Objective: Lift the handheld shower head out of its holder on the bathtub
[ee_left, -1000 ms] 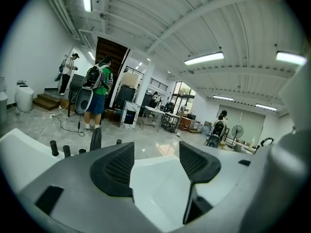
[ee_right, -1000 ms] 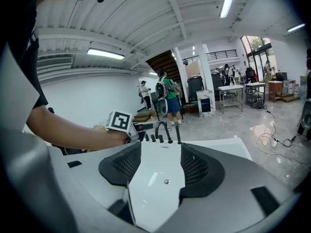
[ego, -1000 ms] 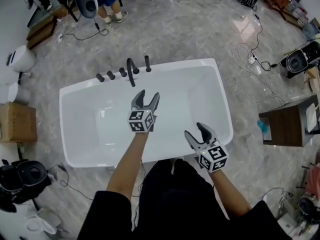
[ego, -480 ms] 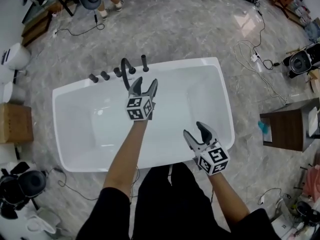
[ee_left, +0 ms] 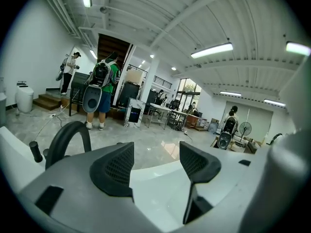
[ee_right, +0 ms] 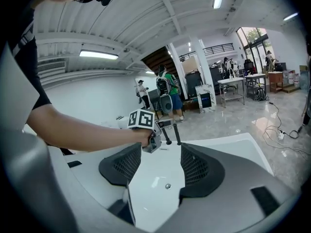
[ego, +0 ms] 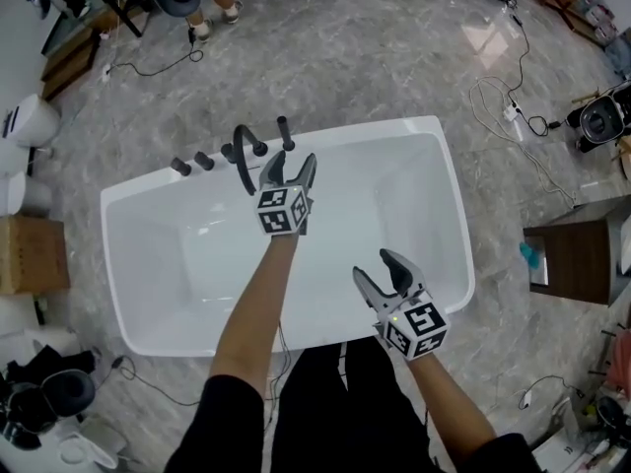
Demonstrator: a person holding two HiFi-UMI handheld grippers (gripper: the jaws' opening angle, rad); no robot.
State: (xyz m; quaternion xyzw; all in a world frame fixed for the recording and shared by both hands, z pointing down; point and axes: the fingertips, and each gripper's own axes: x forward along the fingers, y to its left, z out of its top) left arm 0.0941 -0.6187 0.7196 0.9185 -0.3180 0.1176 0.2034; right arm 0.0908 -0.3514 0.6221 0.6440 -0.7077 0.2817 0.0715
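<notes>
The handheld shower head (ego: 284,131) is a slim black upright stick in its holder on the far rim of the white bathtub (ego: 434,146). It also shows as a black stick (ee_right: 177,130) in the right gripper view. Left of it stand an arched black spout (ego: 242,158) and black knobs (ego: 202,160). My left gripper (ego: 291,166) hangs open over the tub, just short of the spout and shower head, nothing between its fingers. The arched spout (ee_left: 68,135) is at the left gripper view's left. My right gripper (ego: 376,268) is open above the tub's near rim, holding nothing.
A cardboard box (ego: 30,254) stands left of the tub and a brown cabinet (ego: 572,259) to its right. Cables (ego: 503,97) trail over the marble floor at the back right. A person's feet (ego: 212,23) are beyond the tub. The drain (ee_right: 167,186) lies in the tub floor.
My left gripper has moved forward over the tub, closer to the black fixtures on the far rim. The right gripper has drifted slightly left. Both stay open.
</notes>
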